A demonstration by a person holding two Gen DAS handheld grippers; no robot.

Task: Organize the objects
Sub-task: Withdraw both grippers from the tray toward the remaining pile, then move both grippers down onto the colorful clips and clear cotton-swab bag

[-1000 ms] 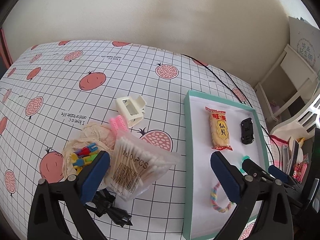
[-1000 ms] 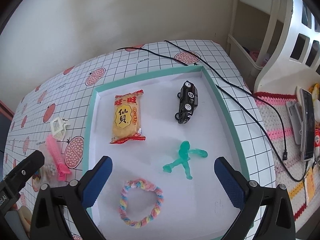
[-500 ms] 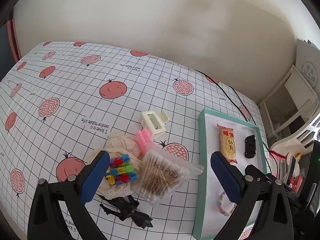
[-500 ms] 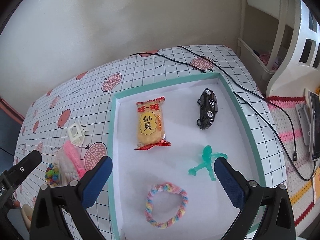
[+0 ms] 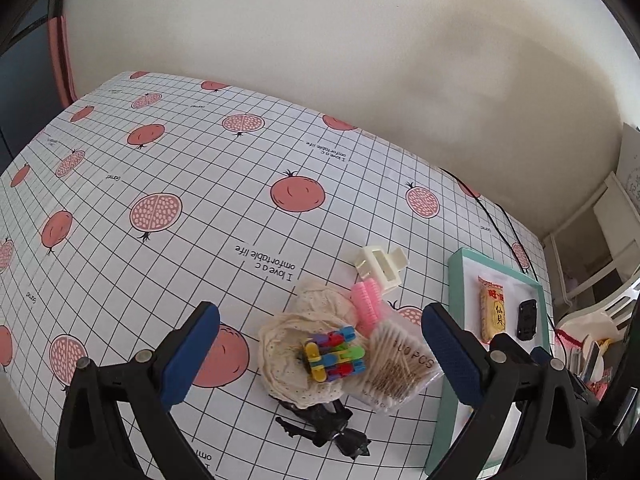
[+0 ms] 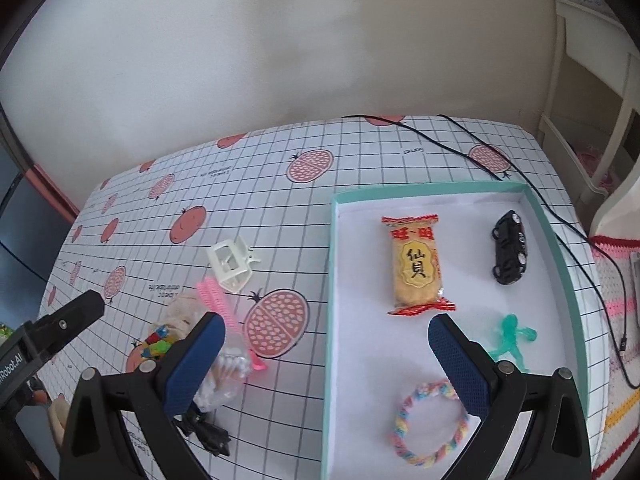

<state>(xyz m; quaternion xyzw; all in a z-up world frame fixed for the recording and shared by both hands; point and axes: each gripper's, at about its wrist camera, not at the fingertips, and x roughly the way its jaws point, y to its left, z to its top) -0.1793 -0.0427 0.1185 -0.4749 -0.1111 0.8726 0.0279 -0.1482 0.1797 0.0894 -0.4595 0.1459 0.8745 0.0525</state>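
Your left gripper (image 5: 320, 354), spread and empty, hung right over the clips (image 5: 334, 354); your right gripper (image 6: 326, 356), also spread, straddled the tray (image 6: 329, 280) edge.

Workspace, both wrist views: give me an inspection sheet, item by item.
Surface: gridded pomegranate tablecloth.
Job's things: teal tray holding snack pack, toy car, green figure, braided ring.
Clutter: outside the tray, white claw clip, pink comb, cotton swab bag, colourful clips on lace cloth, black clip.
Grippers: left gripper open; right gripper open.
Cables: black cable beside the tray.
Surroundings: cream wall, white chair.
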